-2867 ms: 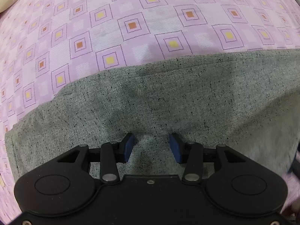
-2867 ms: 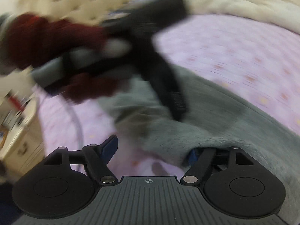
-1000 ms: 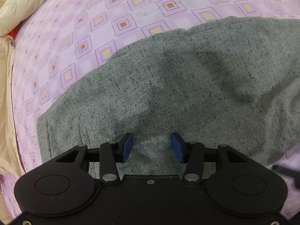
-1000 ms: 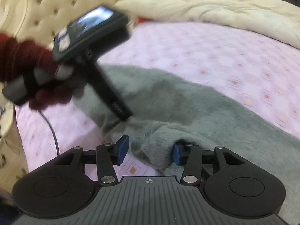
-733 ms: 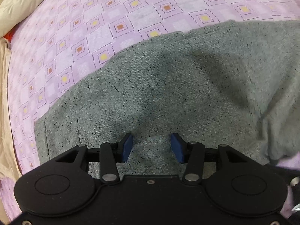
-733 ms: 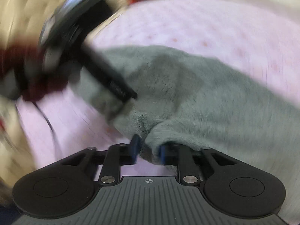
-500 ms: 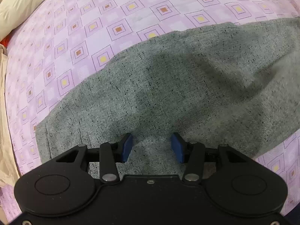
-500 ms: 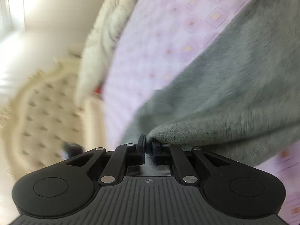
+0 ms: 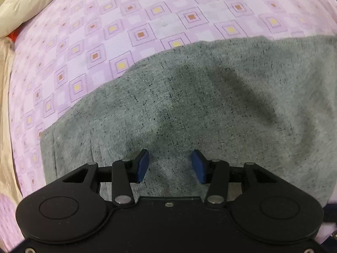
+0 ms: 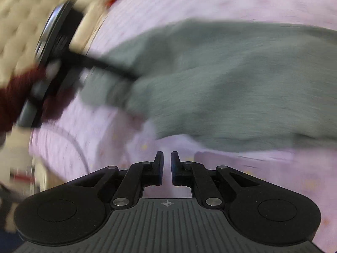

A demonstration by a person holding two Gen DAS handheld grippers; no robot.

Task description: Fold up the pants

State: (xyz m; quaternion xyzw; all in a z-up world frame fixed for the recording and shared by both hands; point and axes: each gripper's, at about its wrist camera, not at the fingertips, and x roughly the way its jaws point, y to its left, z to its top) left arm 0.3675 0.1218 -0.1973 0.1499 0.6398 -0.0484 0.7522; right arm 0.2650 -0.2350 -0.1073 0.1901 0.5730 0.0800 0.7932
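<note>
Grey speckled pants (image 9: pixel 210 105) lie spread on the purple patterned bedsheet (image 9: pixel 147 10). My left gripper (image 9: pixel 170 164) points down over the cloth near its hem end, jaws open, with fabric under the blue pads but not pinched. In the blurred right wrist view the pants (image 10: pixel 231 84) lie ahead of my right gripper (image 10: pixel 167 162). Its jaws are almost together, and only a slit of sheet shows between them, no cloth. The left gripper's black handle (image 10: pixel 56 42), held by a hand in a dark red sleeve (image 10: pixel 12 97), reaches onto the pants from the left.
A cream quilt (image 9: pixel 25 6) is bunched at the bed's far left corner. A tufted cream headboard (image 10: pixel 25 10) stands behind it. A thin cable (image 10: pixel 78 147) curves over the sheet at the left. Bare sheet lies around my right gripper.
My right gripper closed on a fold of the pants, swung with it, and now has no cloth between its jaws. The pants' right part shifted. My left gripper stayed open over the cloth.
</note>
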